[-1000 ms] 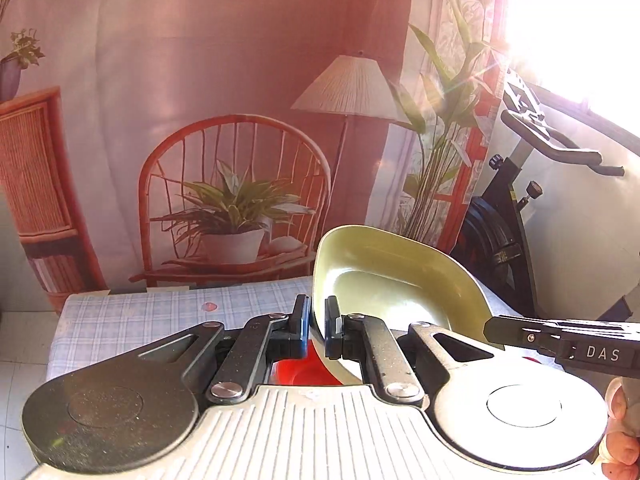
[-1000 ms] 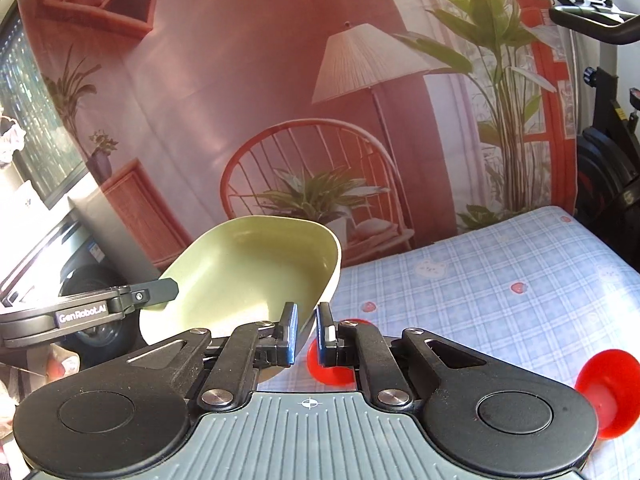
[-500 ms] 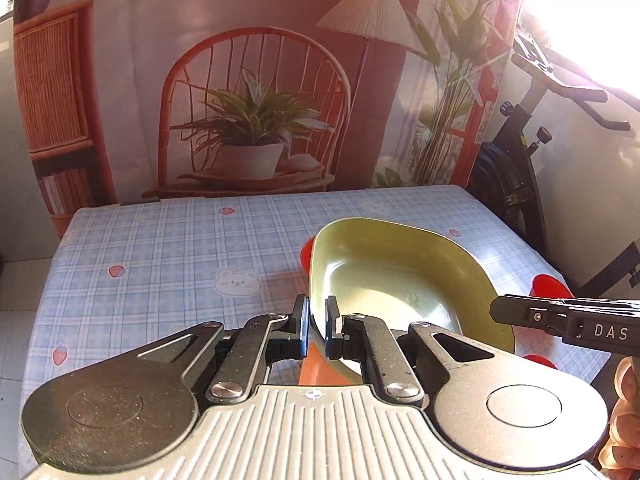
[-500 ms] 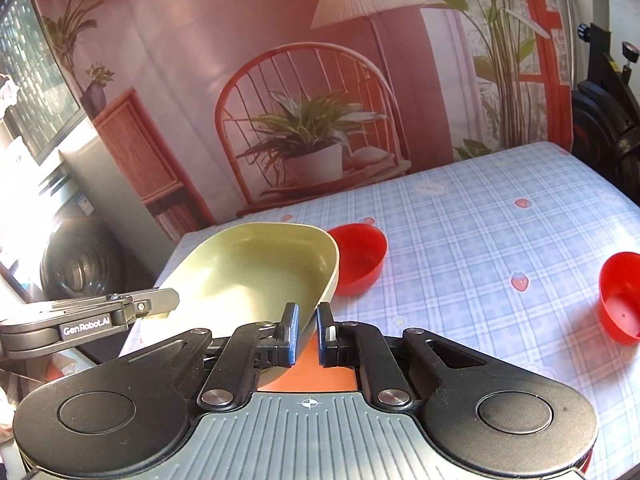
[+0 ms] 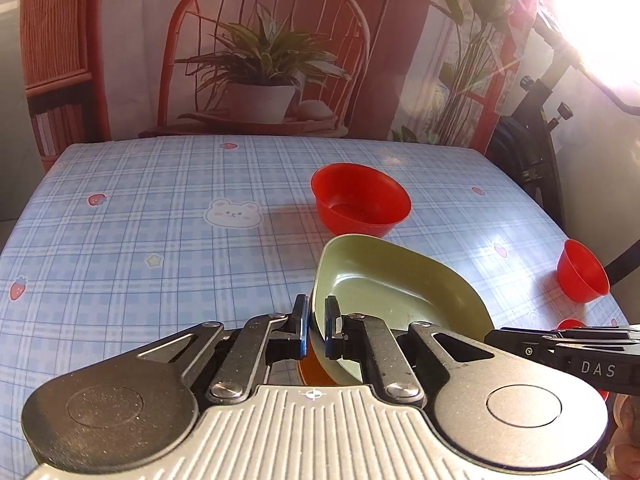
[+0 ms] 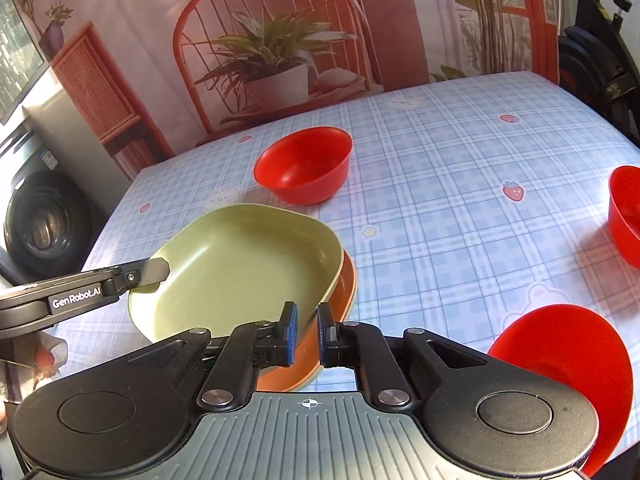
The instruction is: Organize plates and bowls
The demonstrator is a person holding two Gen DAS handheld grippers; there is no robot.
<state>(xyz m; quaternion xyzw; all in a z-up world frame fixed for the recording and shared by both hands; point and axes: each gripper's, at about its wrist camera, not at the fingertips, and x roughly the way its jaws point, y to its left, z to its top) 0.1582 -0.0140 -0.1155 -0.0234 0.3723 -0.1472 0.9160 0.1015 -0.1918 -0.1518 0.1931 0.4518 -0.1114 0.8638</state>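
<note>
A pale green rectangular plate (image 6: 236, 272) is held low over the table, just above an orange plate (image 6: 346, 288) of the same shape. It also shows in the left wrist view (image 5: 400, 288). My left gripper (image 5: 316, 326) is shut on the green plate's left rim. My right gripper (image 6: 307, 332) is shut on its right rim. A sliver of the orange plate (image 5: 314, 374) shows under the left gripper's fingers. A red bowl (image 6: 304, 168) stands upright beyond the plates, also in the left wrist view (image 5: 360, 198).
The table has a blue checked cloth (image 5: 140, 220). Two more red bowls stand to the right (image 6: 626, 212) and near right (image 6: 568, 364); one shows in the left wrist view (image 5: 582, 272). An exercise bike (image 5: 540, 120) stands past the right edge.
Both grippers have carried the green plate down from high and tilted to low over the orange plate. The views have tipped down towards the table.
</note>
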